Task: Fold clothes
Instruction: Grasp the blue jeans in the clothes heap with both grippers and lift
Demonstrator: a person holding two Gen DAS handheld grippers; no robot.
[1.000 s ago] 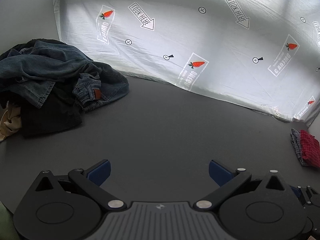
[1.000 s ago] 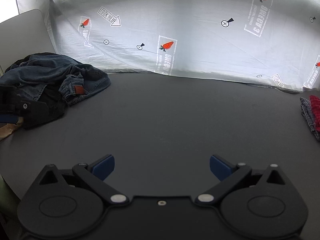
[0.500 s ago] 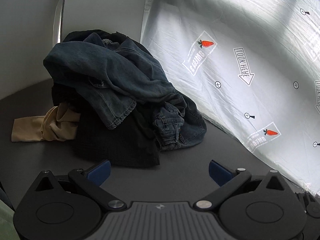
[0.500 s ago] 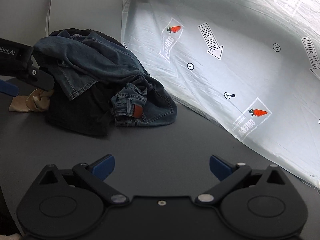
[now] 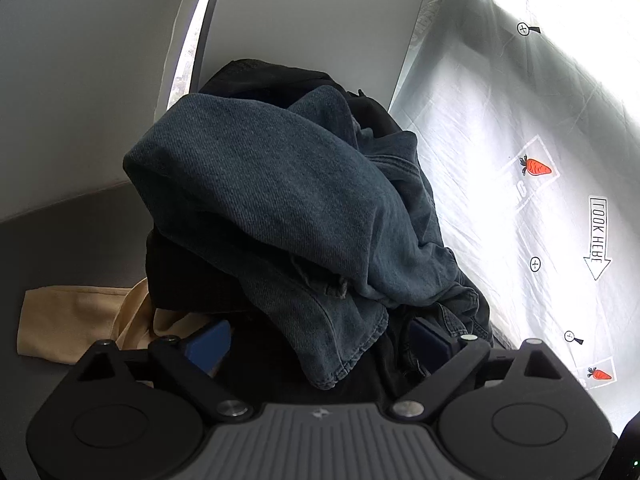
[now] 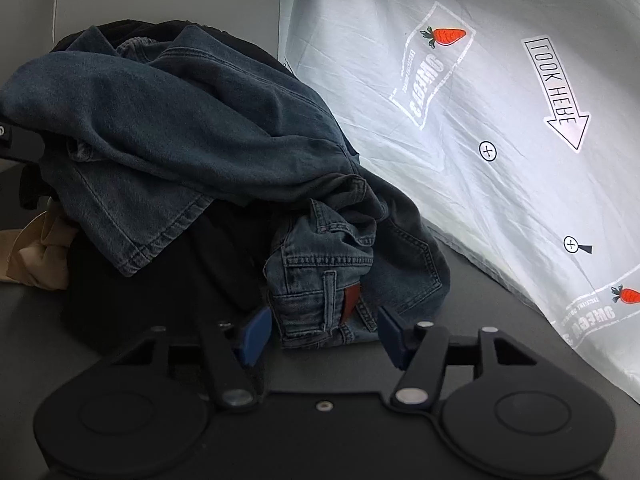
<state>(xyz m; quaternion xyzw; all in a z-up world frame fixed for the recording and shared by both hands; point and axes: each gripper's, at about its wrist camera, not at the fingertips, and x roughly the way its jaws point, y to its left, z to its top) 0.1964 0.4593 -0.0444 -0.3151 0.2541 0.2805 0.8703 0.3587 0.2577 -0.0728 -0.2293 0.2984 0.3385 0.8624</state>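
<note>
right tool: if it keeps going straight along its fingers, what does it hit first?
Most likely the bunched waistband of the blue denim jeans with the brown leather patch, directly ahead between the closing jaws of the right tool. The pads do not look pressed on it yet; depth is unclear.

White backdrop sheet (image 6: 500, 92) with carrot prints (image 6: 448, 35), arrows and crosshair marks; dark grey tabletop (image 6: 480, 312).

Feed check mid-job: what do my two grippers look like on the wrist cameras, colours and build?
Both look alike: the left gripper and the right gripper have matte black bodies with two round discs, black linkage arms on silver pivot pins, and blue finger pads. The left's centre plate is ribbed grey with a small emblem; the right's is plain black with one screw. No cables or sleeves show.
</note>
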